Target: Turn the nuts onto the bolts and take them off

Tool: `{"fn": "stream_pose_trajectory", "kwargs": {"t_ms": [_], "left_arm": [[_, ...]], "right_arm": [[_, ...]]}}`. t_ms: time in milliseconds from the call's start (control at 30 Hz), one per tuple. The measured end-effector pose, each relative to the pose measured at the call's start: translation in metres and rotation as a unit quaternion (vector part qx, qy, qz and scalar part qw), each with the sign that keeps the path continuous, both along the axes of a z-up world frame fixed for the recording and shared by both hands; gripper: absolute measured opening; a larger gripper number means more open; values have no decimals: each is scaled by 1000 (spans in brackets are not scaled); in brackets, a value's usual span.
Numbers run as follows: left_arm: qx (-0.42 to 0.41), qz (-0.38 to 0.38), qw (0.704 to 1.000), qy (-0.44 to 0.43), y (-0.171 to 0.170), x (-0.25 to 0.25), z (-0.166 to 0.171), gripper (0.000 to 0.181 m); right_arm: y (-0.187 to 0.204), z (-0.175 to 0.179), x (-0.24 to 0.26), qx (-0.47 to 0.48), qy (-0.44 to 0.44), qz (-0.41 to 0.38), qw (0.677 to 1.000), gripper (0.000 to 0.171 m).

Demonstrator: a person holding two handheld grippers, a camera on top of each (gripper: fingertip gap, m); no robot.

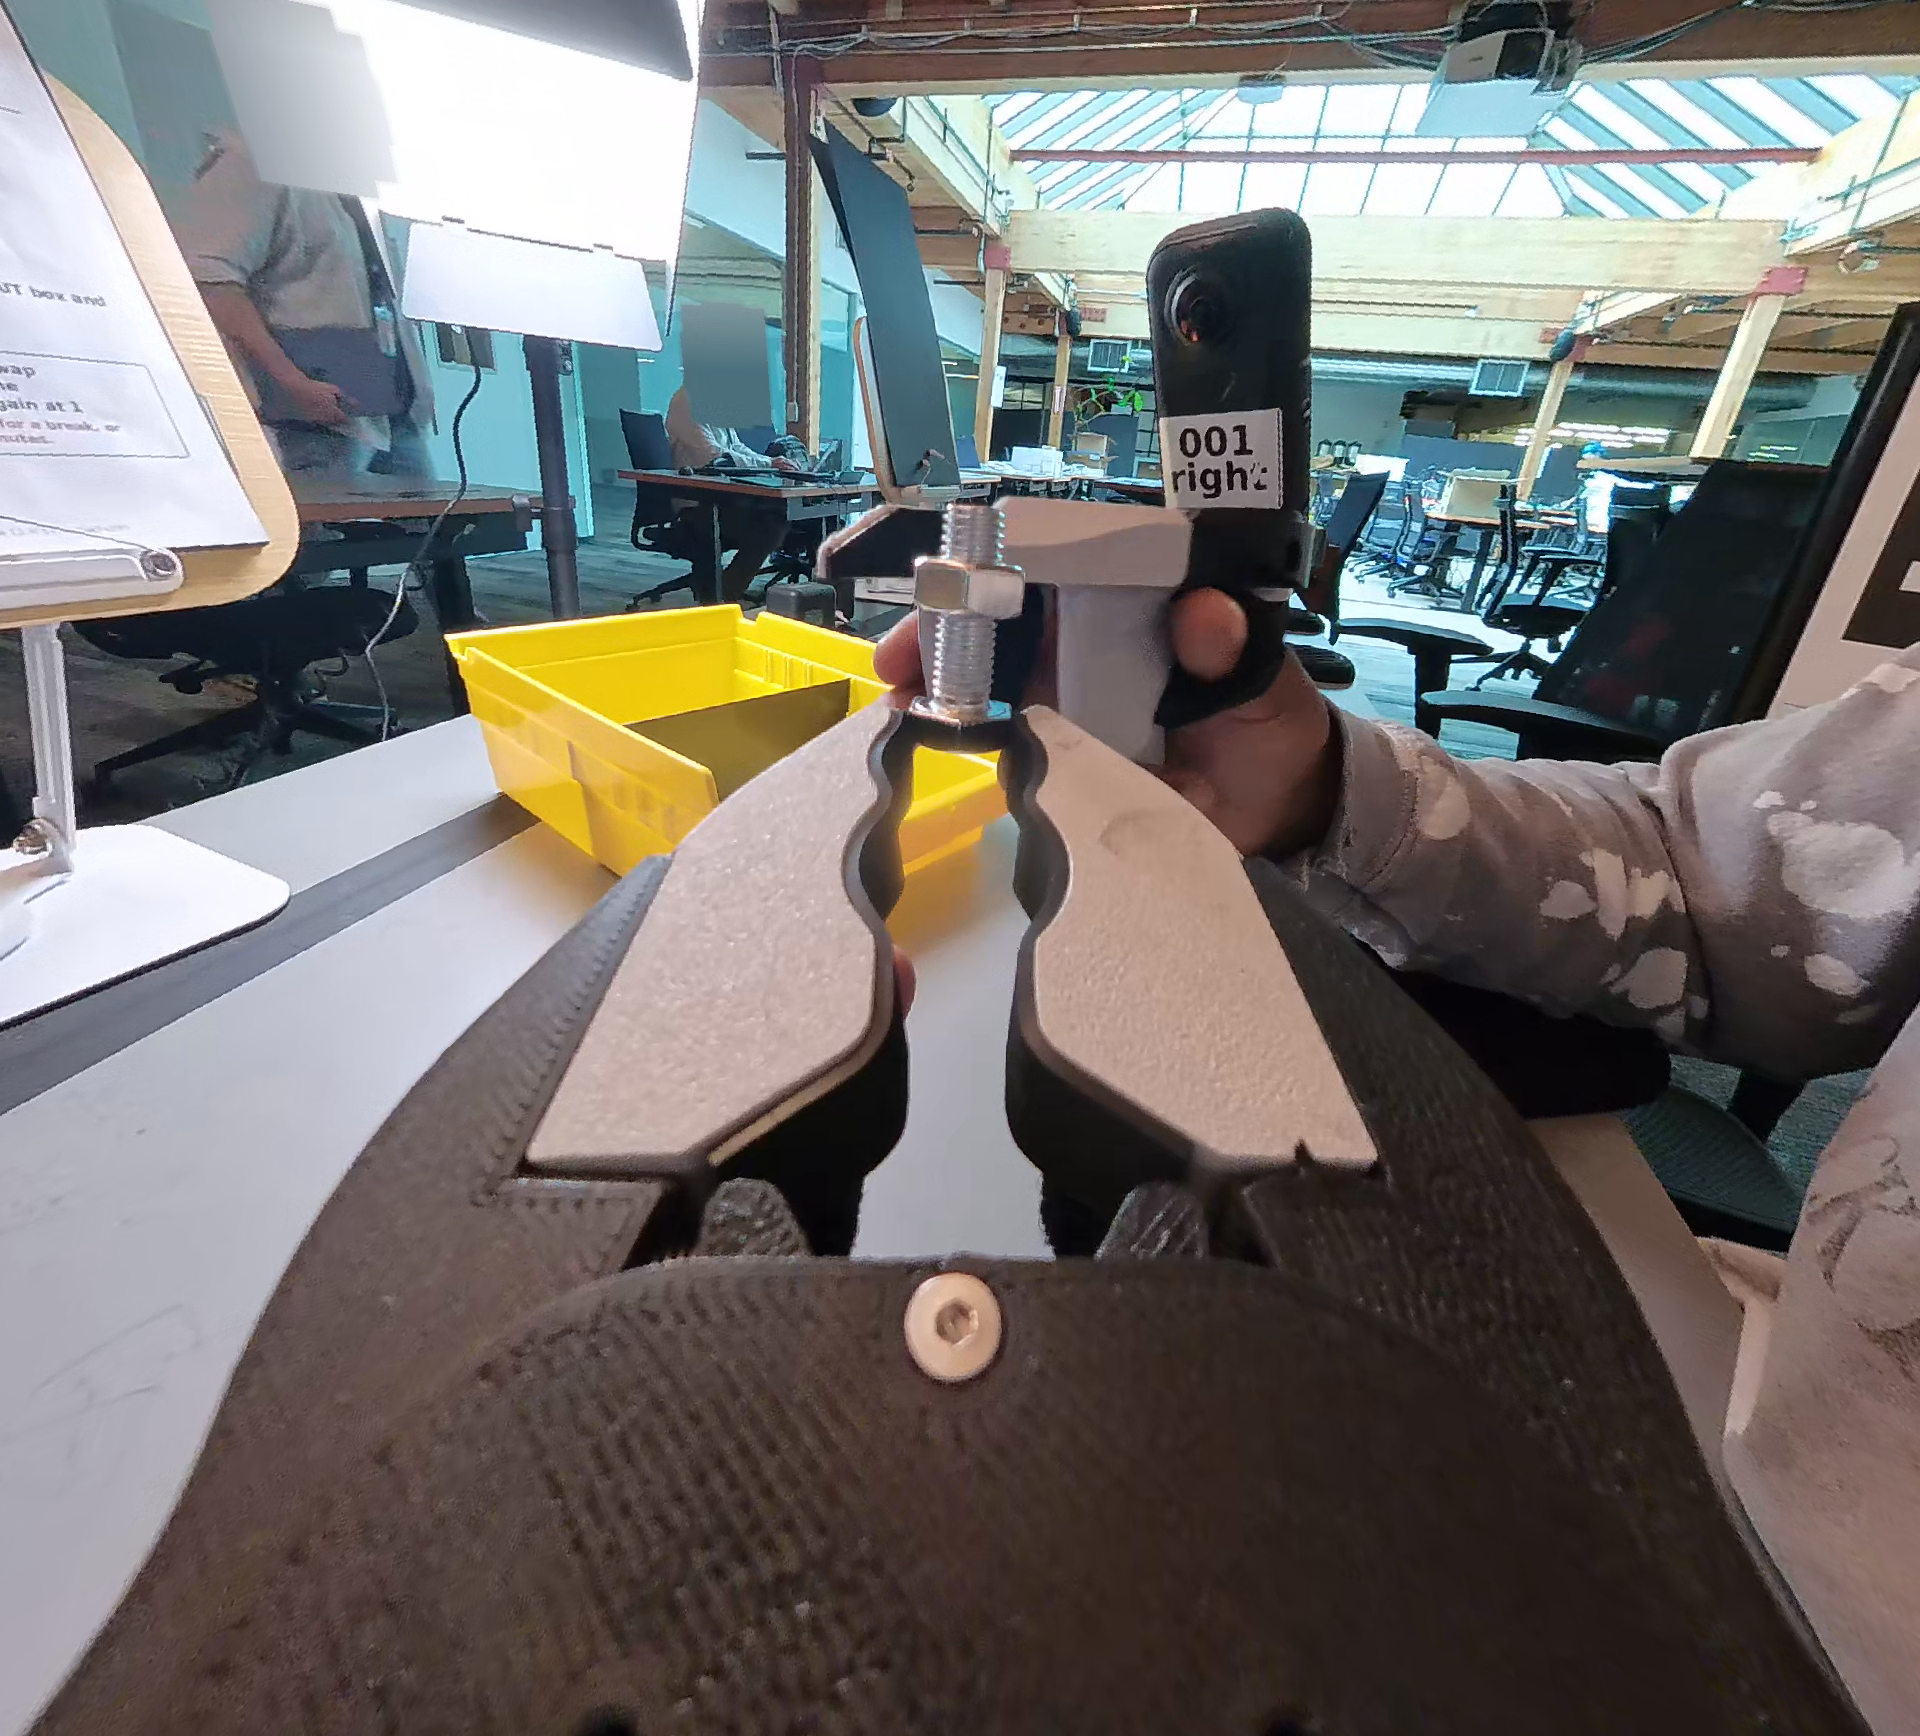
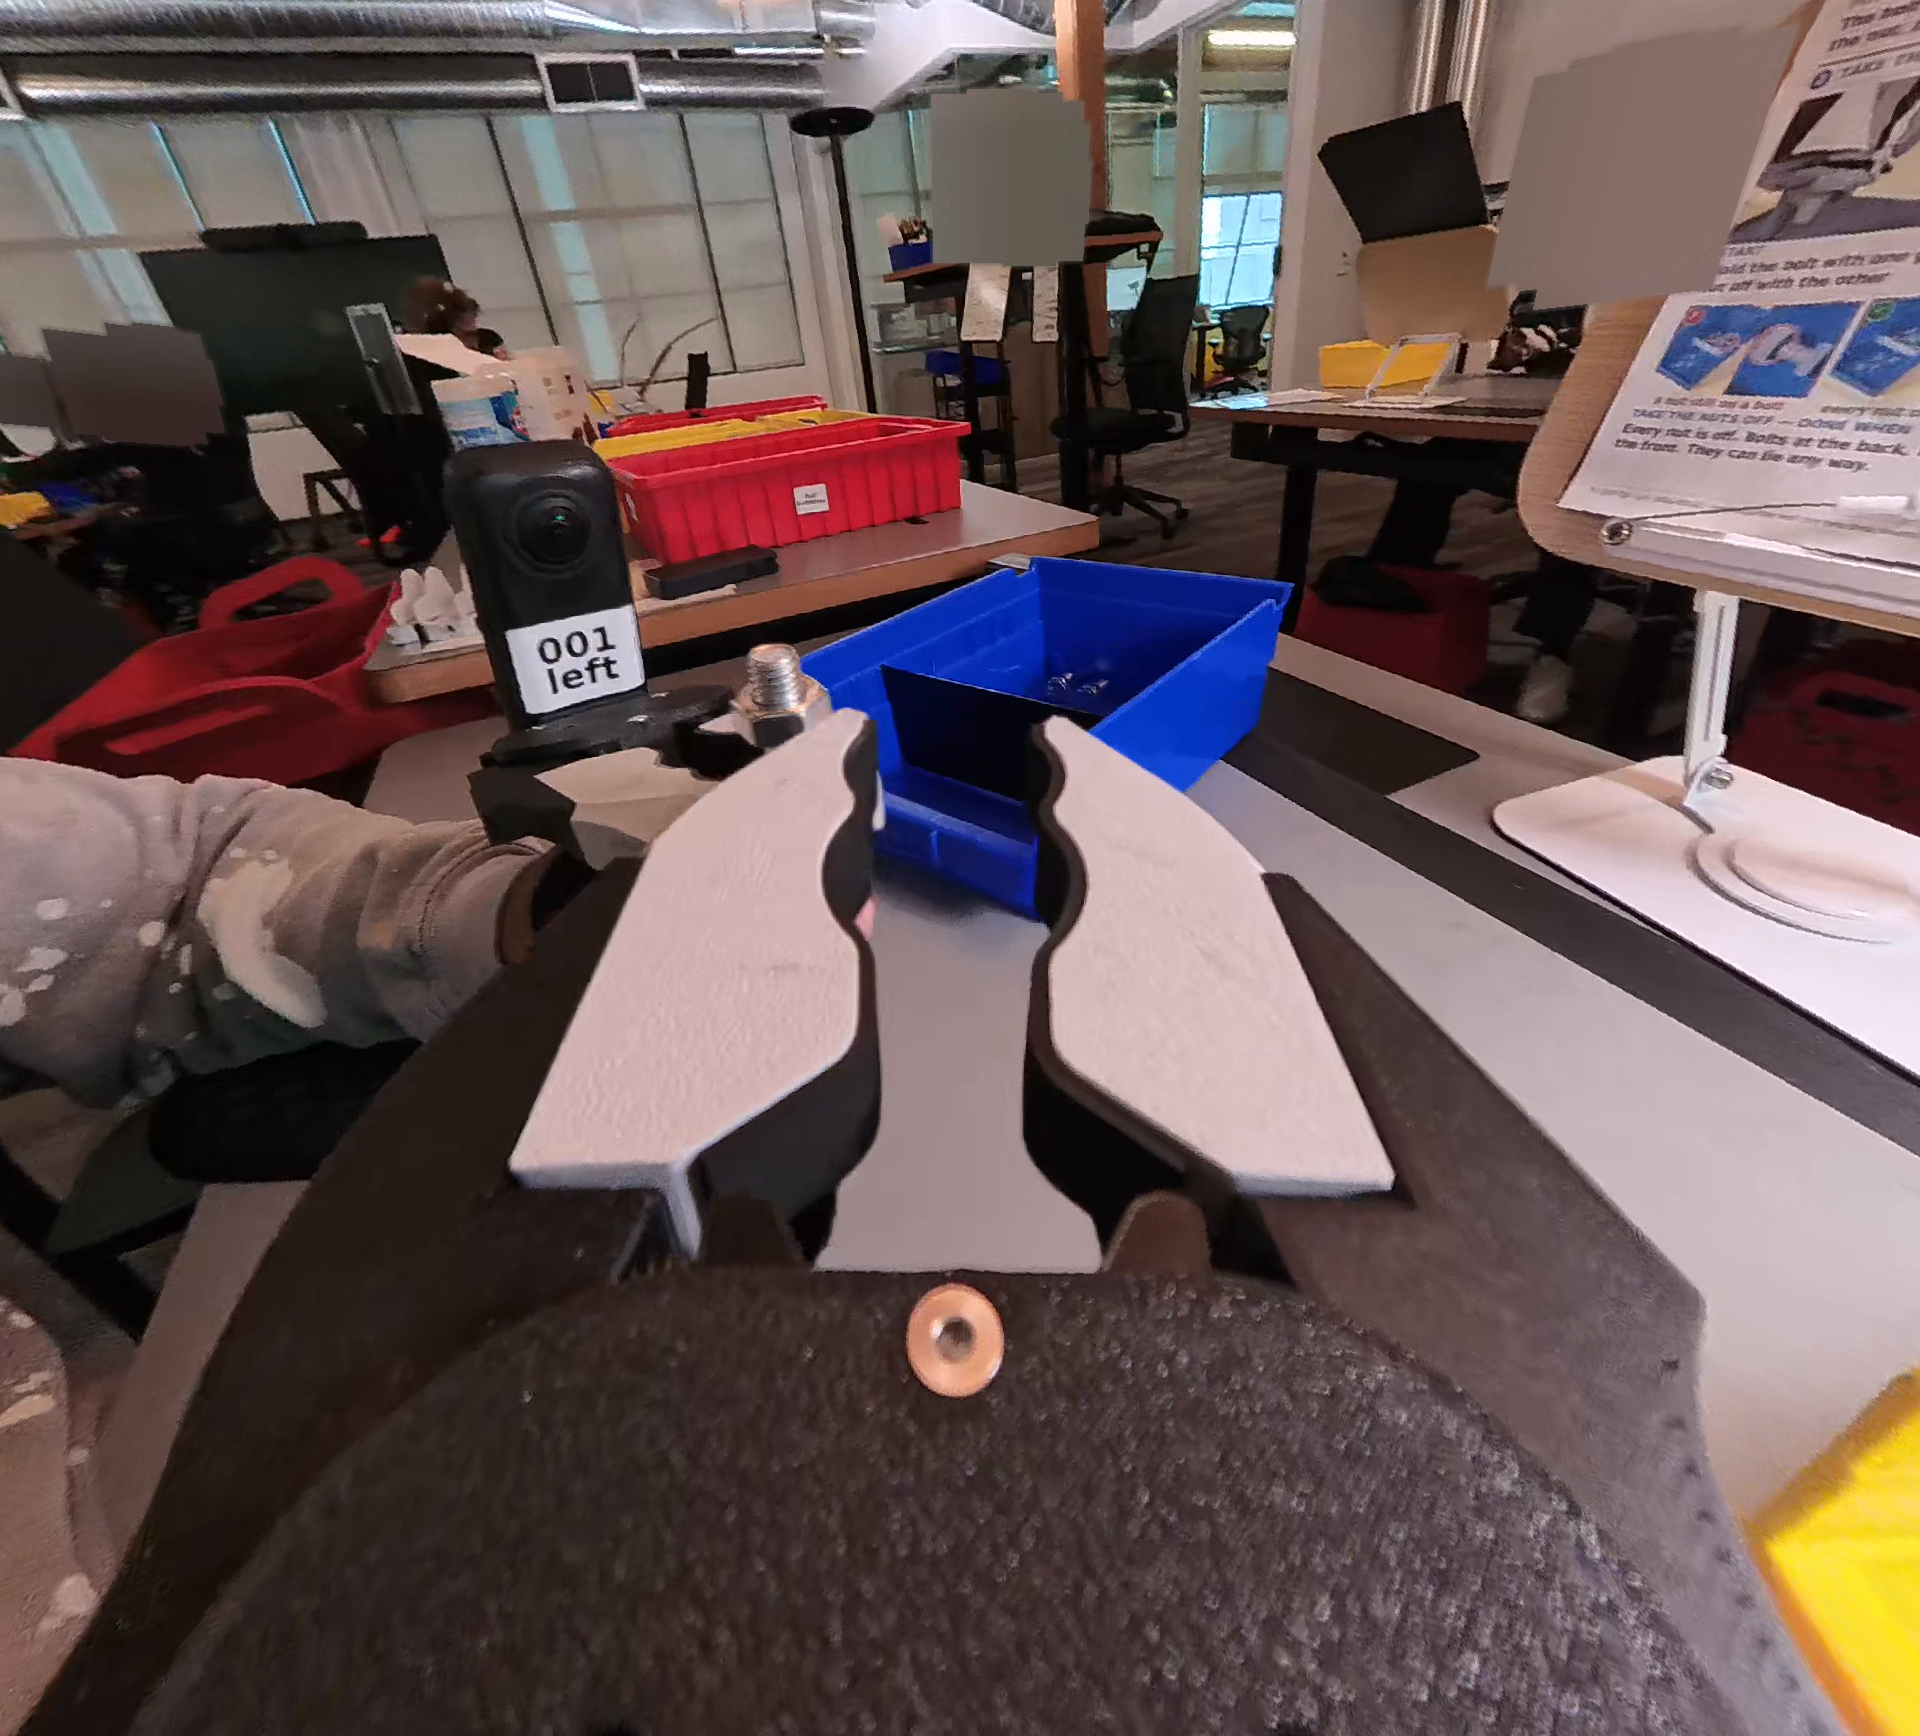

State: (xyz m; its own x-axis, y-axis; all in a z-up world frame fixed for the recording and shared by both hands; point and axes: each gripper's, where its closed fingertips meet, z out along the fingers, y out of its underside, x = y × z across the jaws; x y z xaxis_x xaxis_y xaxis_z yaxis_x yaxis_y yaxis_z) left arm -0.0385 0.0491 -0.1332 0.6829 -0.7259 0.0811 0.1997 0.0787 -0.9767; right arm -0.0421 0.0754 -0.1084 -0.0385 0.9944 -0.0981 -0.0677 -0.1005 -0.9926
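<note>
Left gripper [image 1: 954, 718]: pinches the head of the bolt [image 1: 958, 637], held upright above the table [image 1: 260, 1167]. Nut [image 1: 968, 588]: threaded midway on the bolt. Right gripper [image 2: 951, 741]: fingers spread, one alongside the nut, gripping nothing. Yellow bin [image 1: 582, 699]: far, behind the bolt. Blue bin [image 2: 1174, 647]: far right, small hardware inside.

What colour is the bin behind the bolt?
Bright yellow. The bin sits on the table behind the bolt; the left wrist view shows it best.
</note>
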Motion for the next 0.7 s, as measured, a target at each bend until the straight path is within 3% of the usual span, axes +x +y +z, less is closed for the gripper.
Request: {"fn": "stream_pose_trajectory", "kwargs": {"t_ms": [200,267,300,367,567,700], "left_arm": [[-1,0,1000,2,0,1,-1,18],[-2,4,1000,0,1,0,0,18],[-1,-2,1000,-3,0,-1,0,18],[2,2,1000,-1,0,-1,1,18],[-2,1,1000,0,0,0,0,18],[0,-1,1000,2,0,2,-1,18]], "right_arm": [[-20,0,-5,6,0,47,999,50],[-16,-1,-5,14,-1,32,999,40],[-10,0,-4,12,0,14,1000,22],[2,0,-1,11,2,-18,1000,10],[-15,4,-2,7,14,37,999,48],[-19,1,-4,14,2,40,999,48]]}}
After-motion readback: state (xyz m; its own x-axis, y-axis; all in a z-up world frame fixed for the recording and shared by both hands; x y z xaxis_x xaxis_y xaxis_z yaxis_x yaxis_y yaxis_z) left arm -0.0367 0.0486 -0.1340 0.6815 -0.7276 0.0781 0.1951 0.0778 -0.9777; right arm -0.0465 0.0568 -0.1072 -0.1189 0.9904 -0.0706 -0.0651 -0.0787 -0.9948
